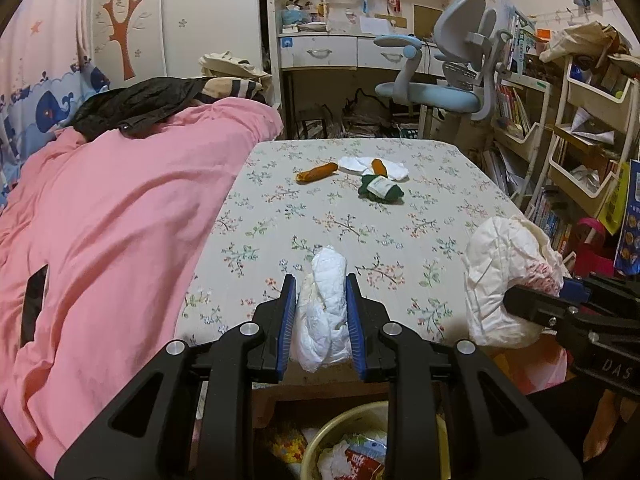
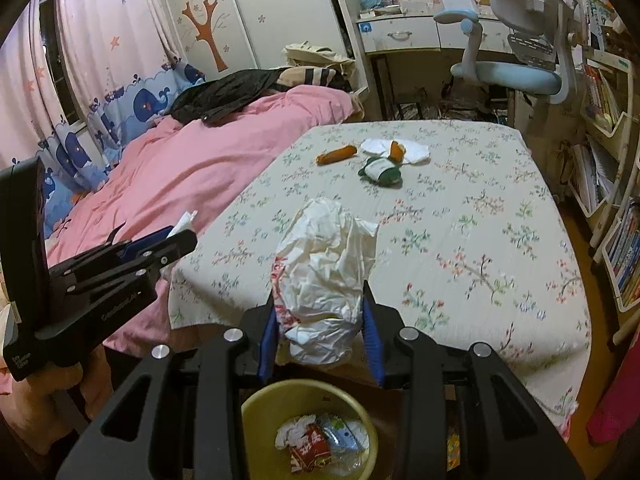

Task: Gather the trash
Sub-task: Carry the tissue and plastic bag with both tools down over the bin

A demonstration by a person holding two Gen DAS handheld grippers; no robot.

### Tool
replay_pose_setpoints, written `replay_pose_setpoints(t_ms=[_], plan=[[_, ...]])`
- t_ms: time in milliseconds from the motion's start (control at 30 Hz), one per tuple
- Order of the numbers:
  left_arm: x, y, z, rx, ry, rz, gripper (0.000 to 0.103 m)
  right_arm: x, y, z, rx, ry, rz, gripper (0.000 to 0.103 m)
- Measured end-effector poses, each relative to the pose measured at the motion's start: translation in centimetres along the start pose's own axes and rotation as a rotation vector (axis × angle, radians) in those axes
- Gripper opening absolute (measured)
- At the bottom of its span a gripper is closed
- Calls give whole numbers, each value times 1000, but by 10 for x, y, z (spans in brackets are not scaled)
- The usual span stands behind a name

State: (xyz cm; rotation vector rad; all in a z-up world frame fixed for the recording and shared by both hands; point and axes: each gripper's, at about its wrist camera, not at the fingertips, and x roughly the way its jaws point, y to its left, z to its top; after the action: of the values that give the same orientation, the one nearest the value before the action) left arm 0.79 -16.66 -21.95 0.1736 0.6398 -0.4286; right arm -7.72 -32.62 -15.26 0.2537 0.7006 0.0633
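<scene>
My left gripper (image 1: 322,292) is shut on a crumpled white tissue wad (image 1: 326,312), held above the near edge of the floral table (image 1: 360,216). My right gripper (image 2: 320,304) is shut on a large crumpled white paper bag with red print (image 2: 324,264); that bag also shows in the left wrist view (image 1: 504,276). A yellow-green trash bin (image 2: 256,408) with wrappers inside stands on the floor right below both grippers; its rim shows in the left wrist view (image 1: 320,436). The left gripper appears at the left of the right wrist view (image 2: 176,236).
On the far part of the table lie an orange item (image 1: 318,172), a white tissue (image 1: 394,168) with a second orange piece, and a dark green bundle (image 1: 382,188). A pink blanket (image 1: 100,220) lies left. A blue chair (image 1: 440,92) and shelves (image 1: 588,120) stand behind and right.
</scene>
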Motion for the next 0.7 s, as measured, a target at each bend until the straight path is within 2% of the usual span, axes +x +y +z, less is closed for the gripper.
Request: replay_pose_setpoints(t_ms=[700], plan=[[-20, -8, -25, 10, 16, -1, 22, -7, 12, -24, 1, 34, 26, 38]])
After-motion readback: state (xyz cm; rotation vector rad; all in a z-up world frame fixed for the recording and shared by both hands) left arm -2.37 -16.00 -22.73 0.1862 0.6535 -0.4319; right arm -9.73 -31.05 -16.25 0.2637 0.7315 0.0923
